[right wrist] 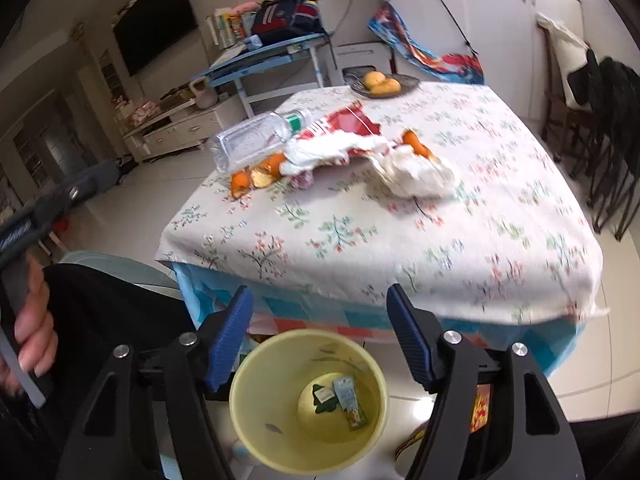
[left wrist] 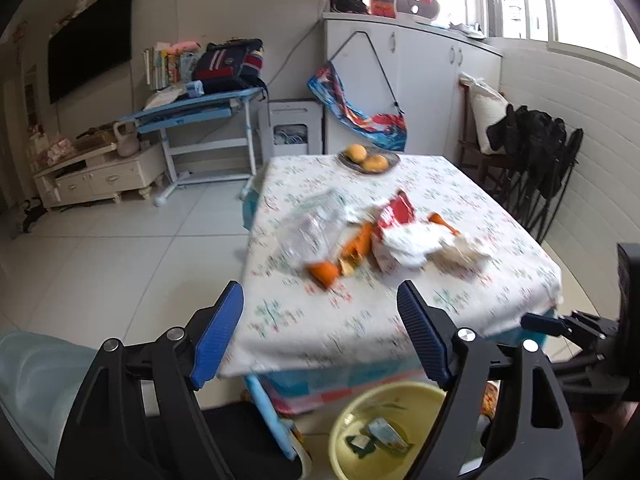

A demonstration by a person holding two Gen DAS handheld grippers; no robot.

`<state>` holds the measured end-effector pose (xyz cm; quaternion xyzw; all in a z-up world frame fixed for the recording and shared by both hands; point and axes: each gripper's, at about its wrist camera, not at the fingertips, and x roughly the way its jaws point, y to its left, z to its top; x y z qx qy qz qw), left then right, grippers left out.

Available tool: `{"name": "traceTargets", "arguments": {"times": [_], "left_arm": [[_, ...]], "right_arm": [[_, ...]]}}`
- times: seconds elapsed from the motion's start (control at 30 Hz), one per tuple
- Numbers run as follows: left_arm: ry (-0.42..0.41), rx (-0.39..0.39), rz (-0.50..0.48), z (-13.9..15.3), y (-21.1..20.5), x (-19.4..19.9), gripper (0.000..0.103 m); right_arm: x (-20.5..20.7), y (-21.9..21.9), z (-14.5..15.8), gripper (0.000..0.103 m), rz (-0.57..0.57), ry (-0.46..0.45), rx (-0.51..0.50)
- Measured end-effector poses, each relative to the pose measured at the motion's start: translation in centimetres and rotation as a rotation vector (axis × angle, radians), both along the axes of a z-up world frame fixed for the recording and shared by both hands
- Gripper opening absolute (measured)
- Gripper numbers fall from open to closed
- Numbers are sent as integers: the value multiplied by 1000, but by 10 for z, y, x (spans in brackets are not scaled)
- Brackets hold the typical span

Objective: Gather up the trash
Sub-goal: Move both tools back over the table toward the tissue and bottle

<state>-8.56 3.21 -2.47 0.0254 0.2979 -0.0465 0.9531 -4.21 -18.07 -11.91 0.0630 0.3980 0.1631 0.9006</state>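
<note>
Yellow bin [right wrist: 308, 404] sits on the floor just beside the near edge of the surface [right wrist: 400, 240], which is covered by a floral cloth. 2 small cartons lie in the bottom of the bin: a green one [right wrist: 325, 397] and a blue-green one [right wrist: 350, 400].

Left gripper [left wrist: 320, 332]: fingers spread, nothing between them, pads touching nothing. Bin shows below and between the fingers in the left wrist view.

Right gripper [right wrist: 320, 336]: fingers spread too, empty, held above the bin mouth.

Trash left on the surface, clustered near the middle toward the far-left side:
- clear plastic bottle [right wrist: 256, 138] on its side, green cap
- red snack wrapper [right wrist: 348, 120], touching the bottle's cap end
- crumpled white tissue [right wrist: 412, 172] just beside the wrapper, with more white paper lying over the wrapper
- orange peel pieces [right wrist: 256, 174] in front of the bottle, 1 more piece [right wrist: 416, 142] by the tissue

Plate [right wrist: 408, 84] with 2 yellow fruits [right wrist: 382, 82] at the far edge, well apart from the trash.

A hand [right wrist: 32, 332] grips the left tool's handle at the left edge of the right wrist view.
</note>
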Motion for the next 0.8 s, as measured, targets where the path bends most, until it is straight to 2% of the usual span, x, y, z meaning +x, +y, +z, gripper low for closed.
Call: {"name": "traceTargets", "arguments": {"times": [0.3,0.5,0.8], "left_arm": [[10,-46,54,3,16,37,76],[27,-55,57,-2,13,45,79],[19,-41,60,1,8,68,82]], "right_arm": [[25,3,8,69,20,-33,-20],[25,7,14,69,13,-85,-16],[47,14,28,71,73,-129,-108]]}}
